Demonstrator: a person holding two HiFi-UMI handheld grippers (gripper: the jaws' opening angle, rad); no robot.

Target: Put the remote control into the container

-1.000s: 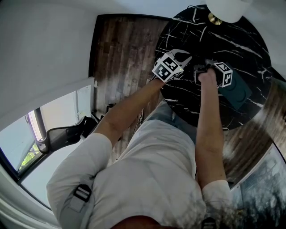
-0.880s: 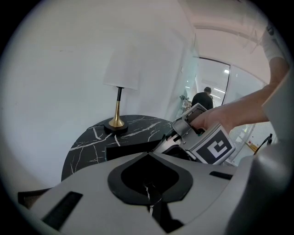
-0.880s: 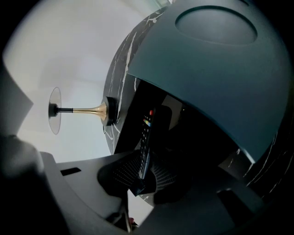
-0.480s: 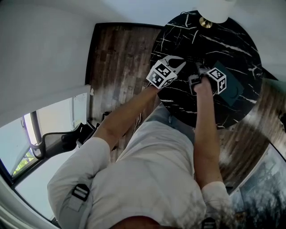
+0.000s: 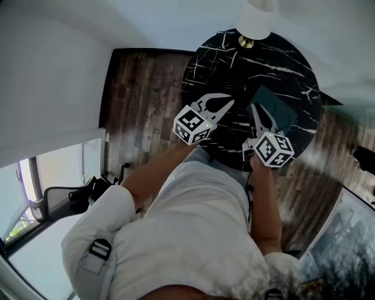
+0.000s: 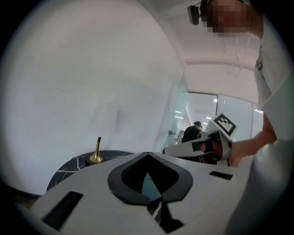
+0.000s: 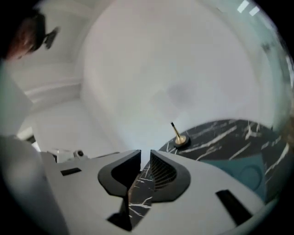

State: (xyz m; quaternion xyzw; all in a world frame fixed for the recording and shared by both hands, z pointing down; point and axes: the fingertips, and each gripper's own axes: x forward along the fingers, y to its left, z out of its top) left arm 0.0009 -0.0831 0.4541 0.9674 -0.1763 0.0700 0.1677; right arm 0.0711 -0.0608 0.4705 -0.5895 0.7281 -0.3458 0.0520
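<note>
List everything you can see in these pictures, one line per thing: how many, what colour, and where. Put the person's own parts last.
table: one, round, black marble with white veins, at the top of the head view
container: one, teal, on the table's right half
lamp: one, white shade on a brass foot, at the table's far edge
dotted patch: one, dark, on the table left of the container; too small to identify
floor: brown wood, left of the table
chair: one, black, lower left
shirt: one, white, on the person
left gripper: one, white, above the table, jaws together, empty
right gripper: one, white, at the container's near edge, jaws slightly apart, empty
</note>
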